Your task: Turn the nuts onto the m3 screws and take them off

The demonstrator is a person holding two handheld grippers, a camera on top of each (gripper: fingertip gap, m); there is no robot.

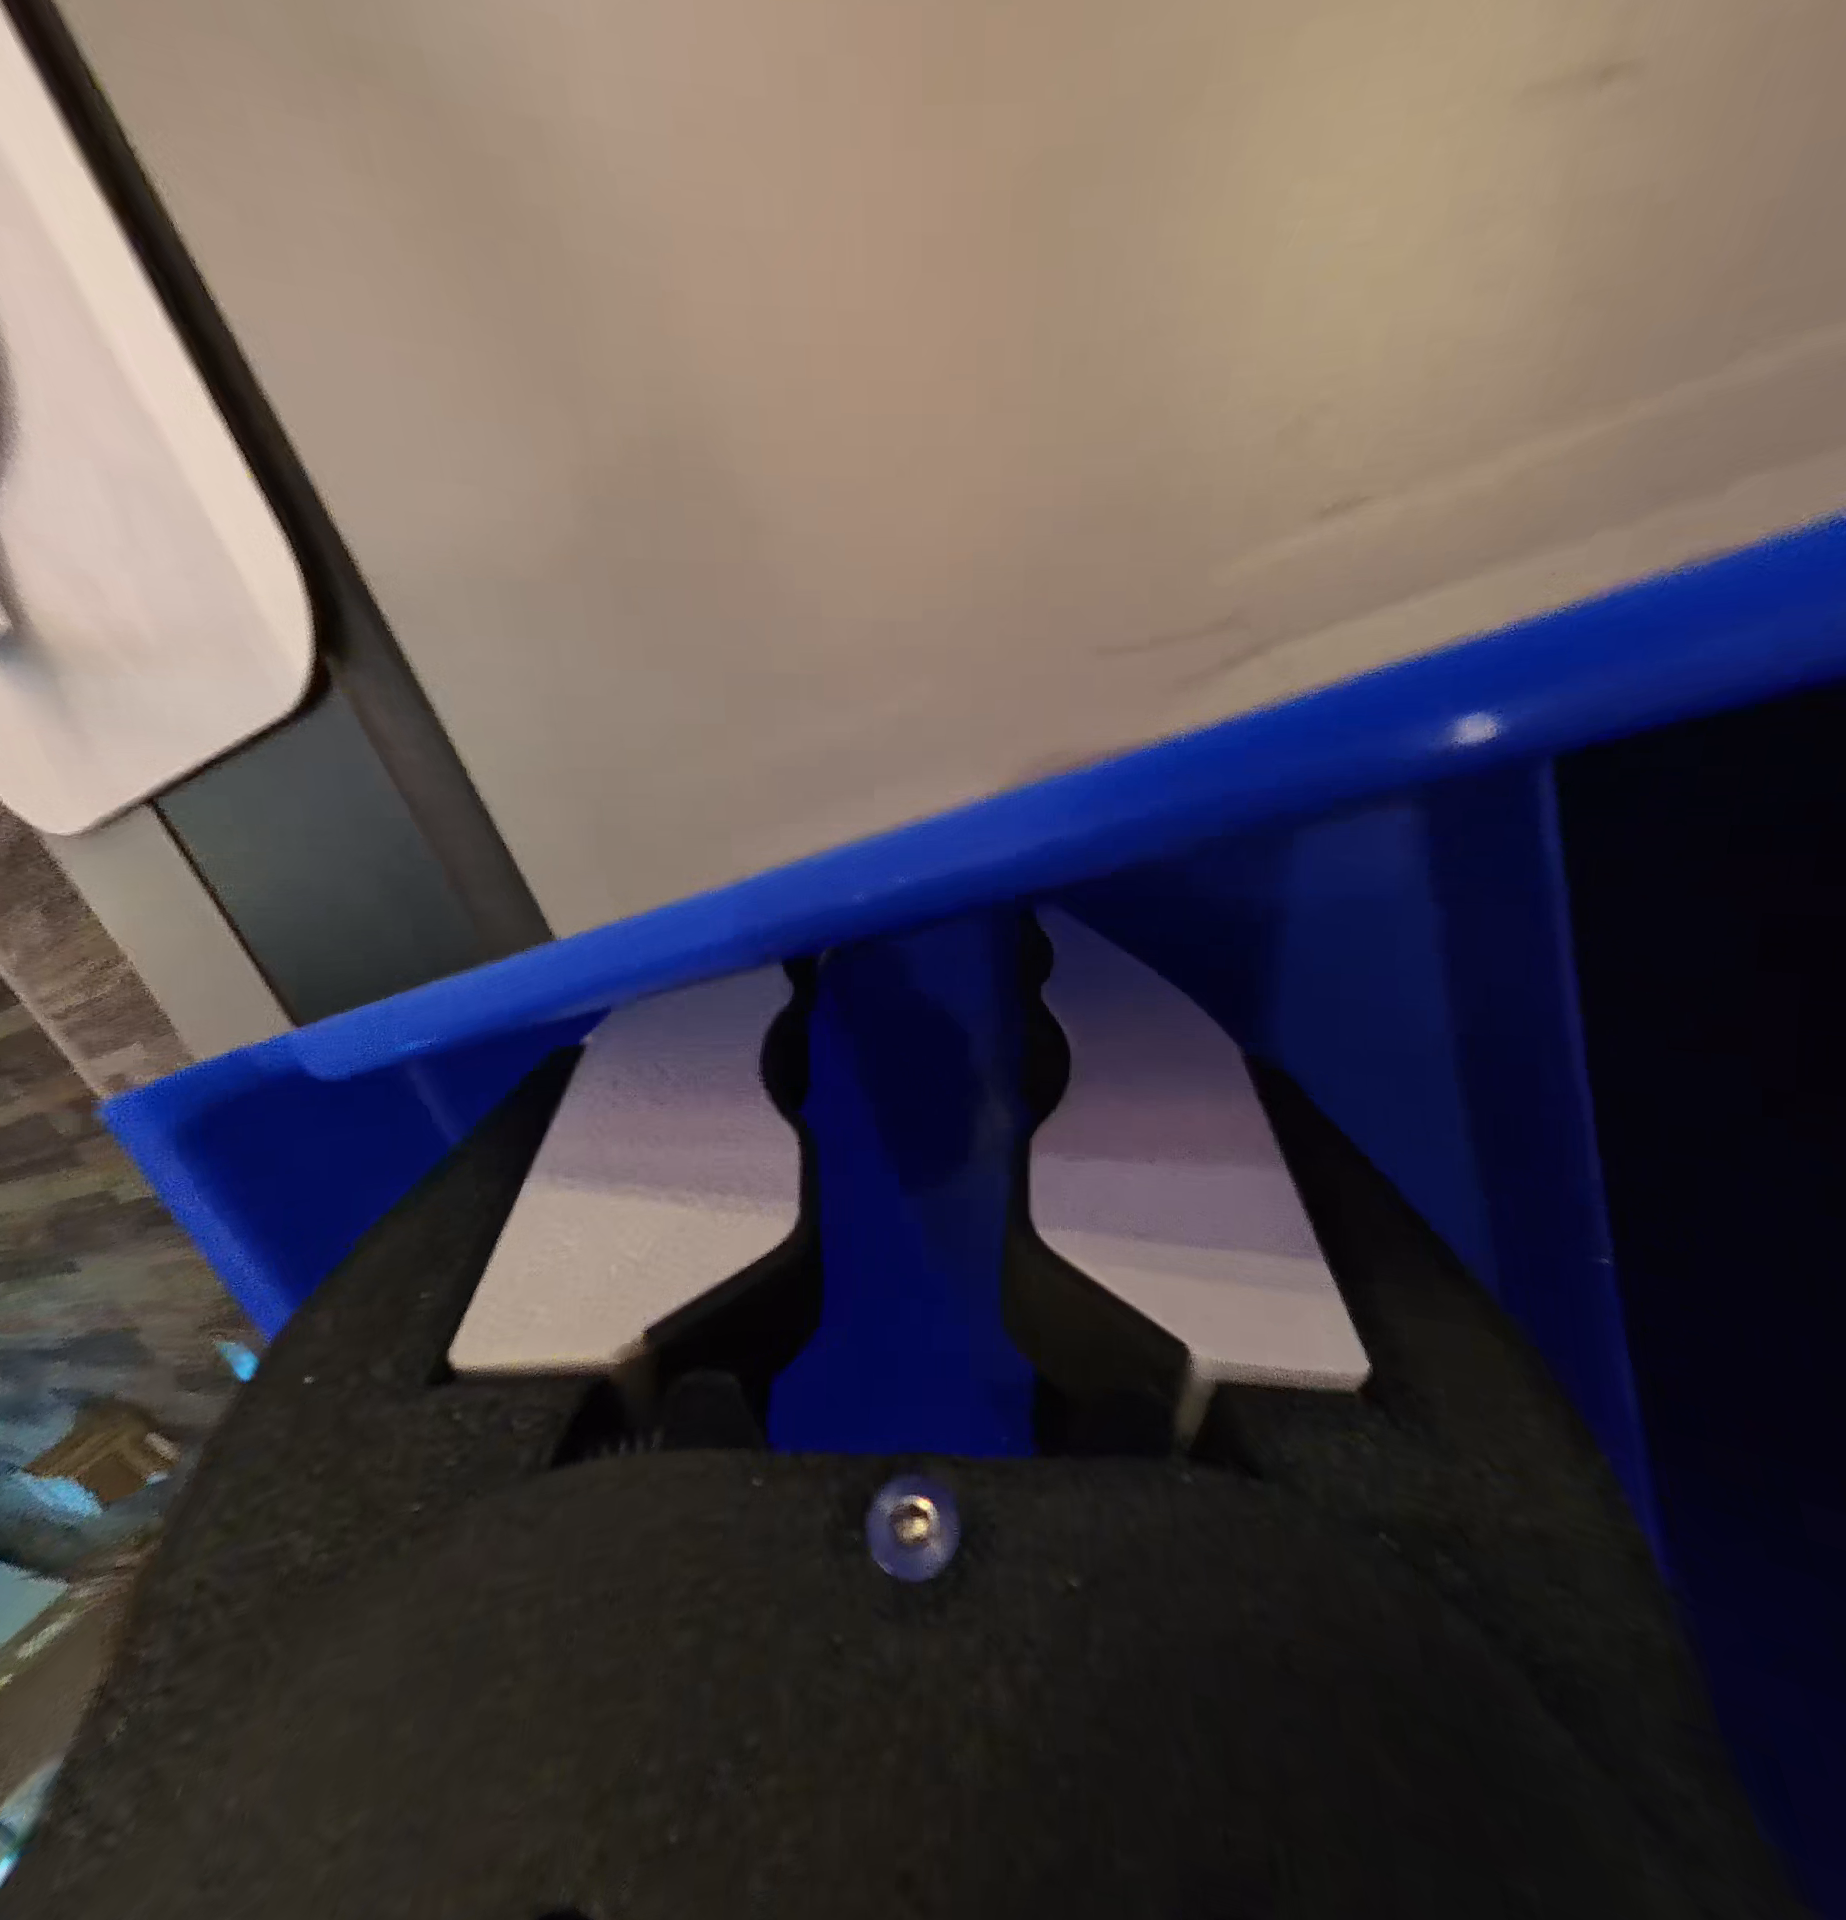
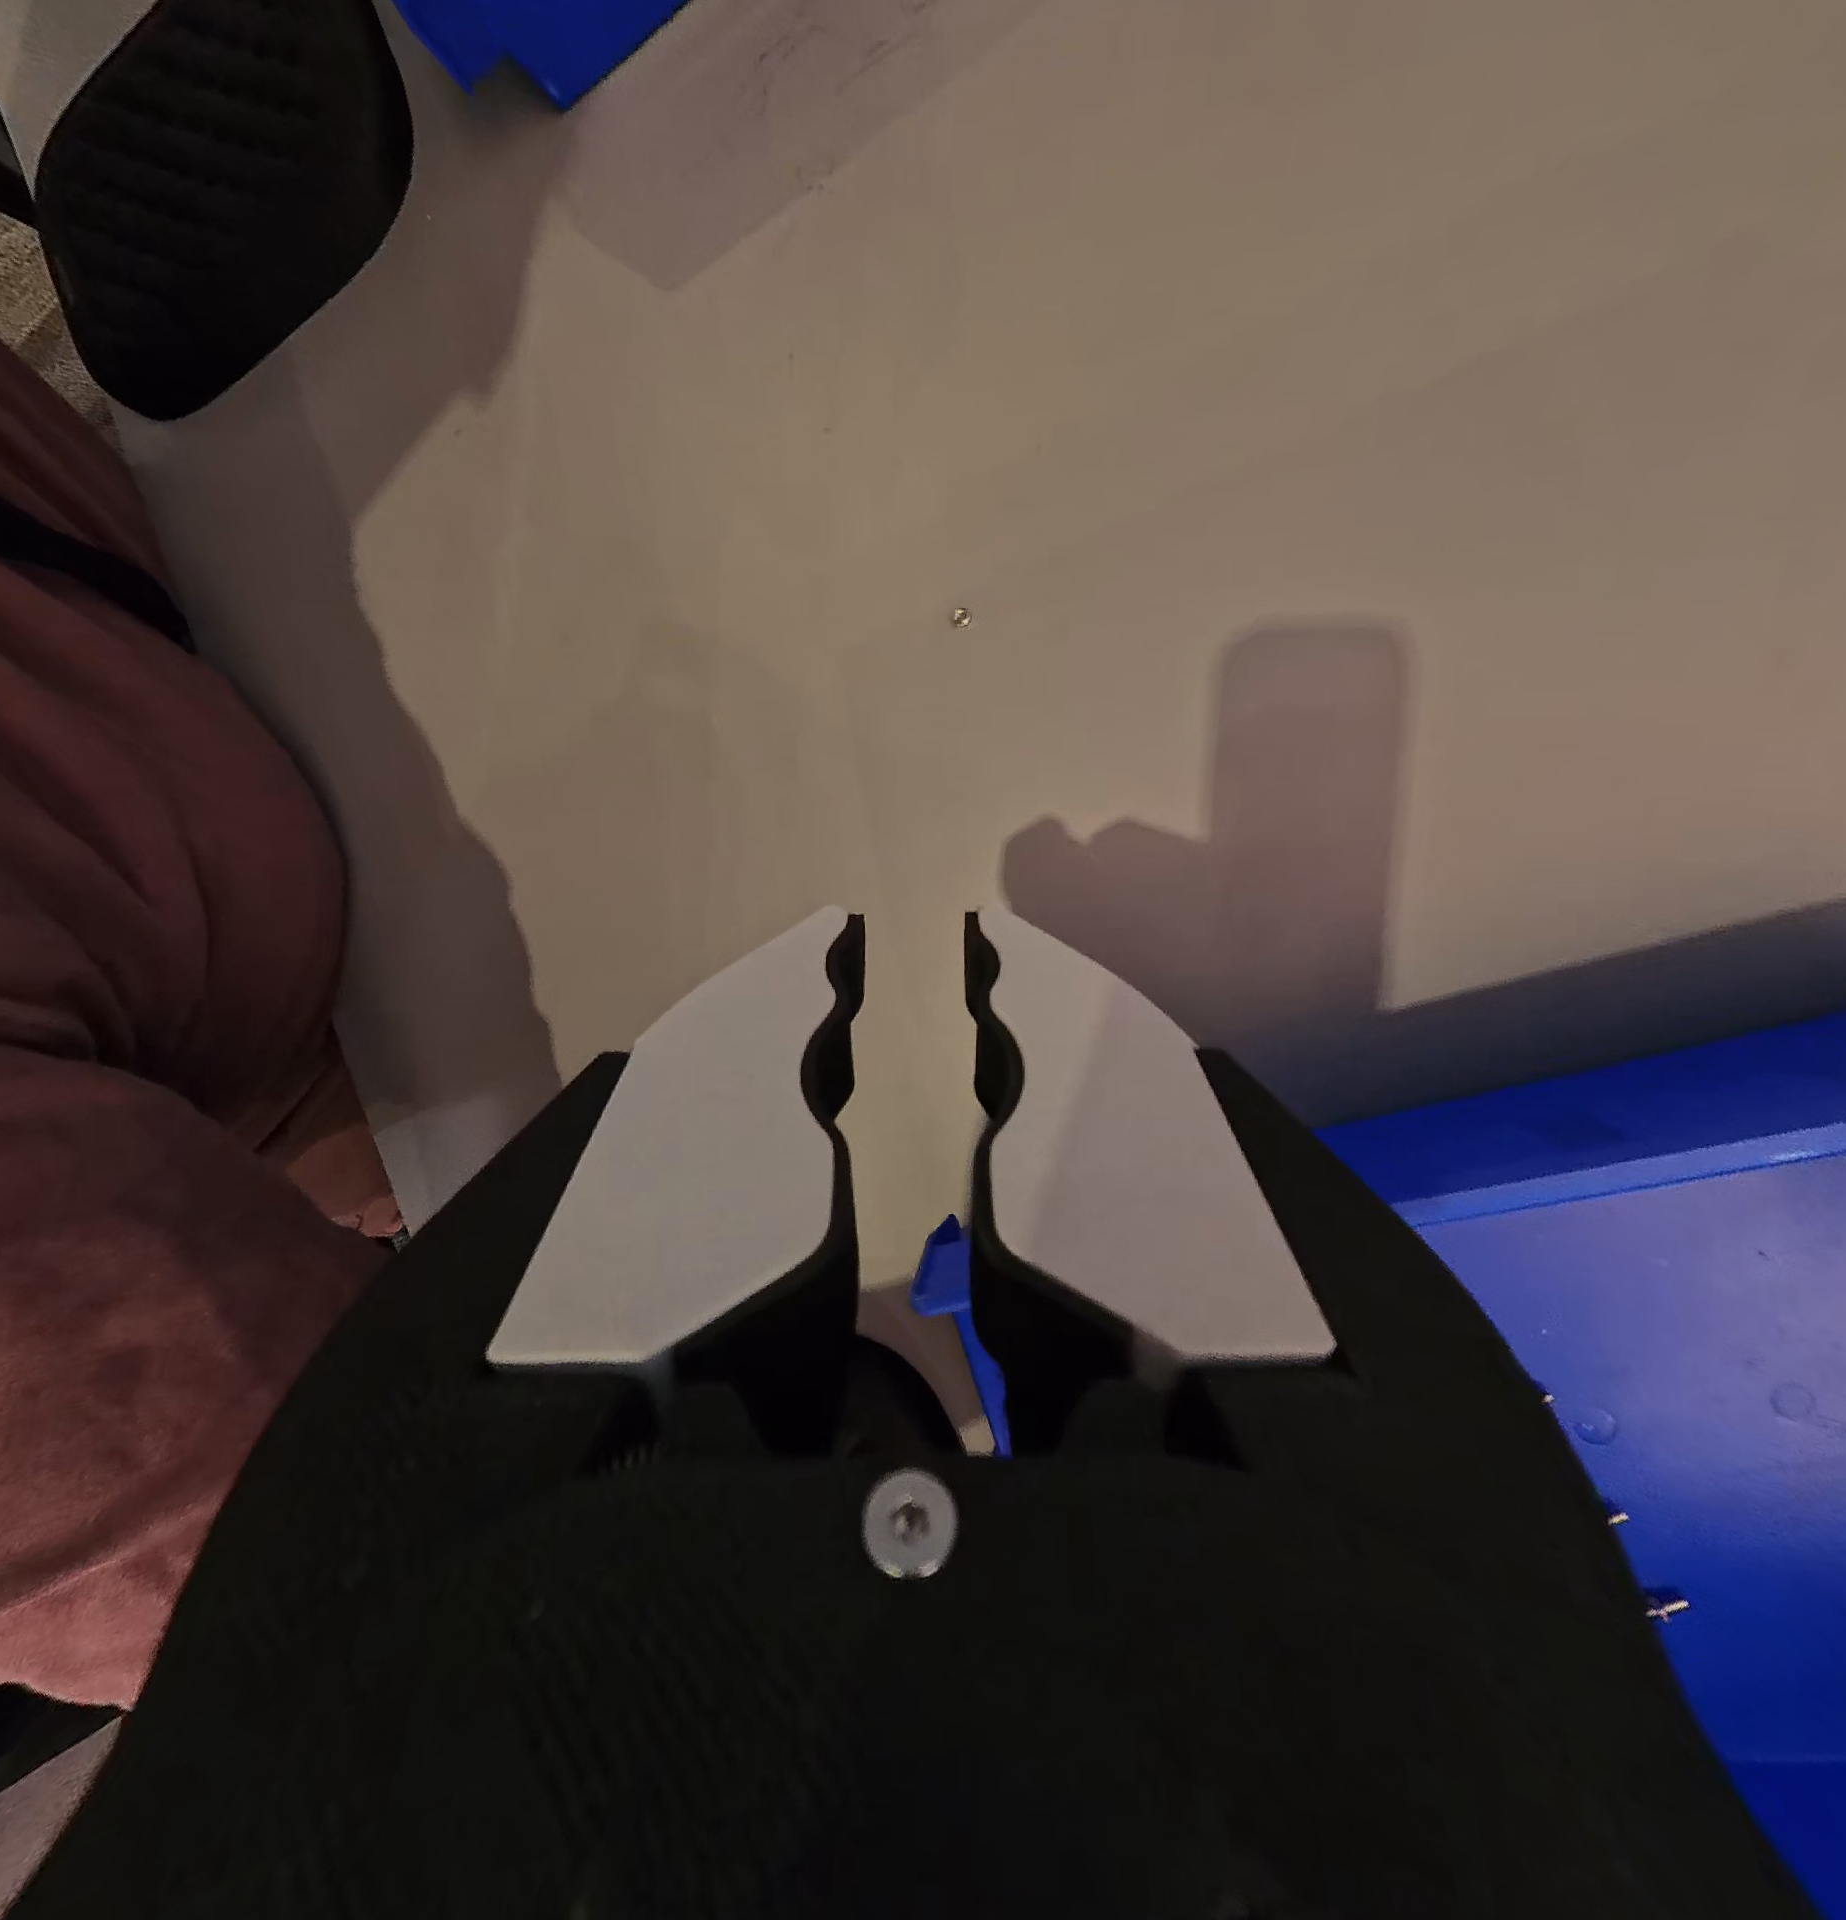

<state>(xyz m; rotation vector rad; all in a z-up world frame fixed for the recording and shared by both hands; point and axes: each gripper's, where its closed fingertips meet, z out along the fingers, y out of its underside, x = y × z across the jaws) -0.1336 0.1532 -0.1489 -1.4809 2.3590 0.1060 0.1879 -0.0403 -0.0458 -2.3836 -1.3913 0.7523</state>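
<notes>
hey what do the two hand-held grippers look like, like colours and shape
Both look alike. The left hand-held gripper and right hand-held gripper each have a matte black, grainy body with a silver screw at its centre. It forks into two pale grey fingers whose inner edges carry wavy, scalloped black pads. No cables or markings show.

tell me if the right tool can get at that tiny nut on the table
Probably yes: the nut lies alone on bare table, straight ahead of the right tool, whose jaws stand slightly apart and empty, with nothing between them and it.

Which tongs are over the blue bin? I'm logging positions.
The left tongs: their tips sit at the blue bin rim. The right tongs hang open over bare table.
</notes>
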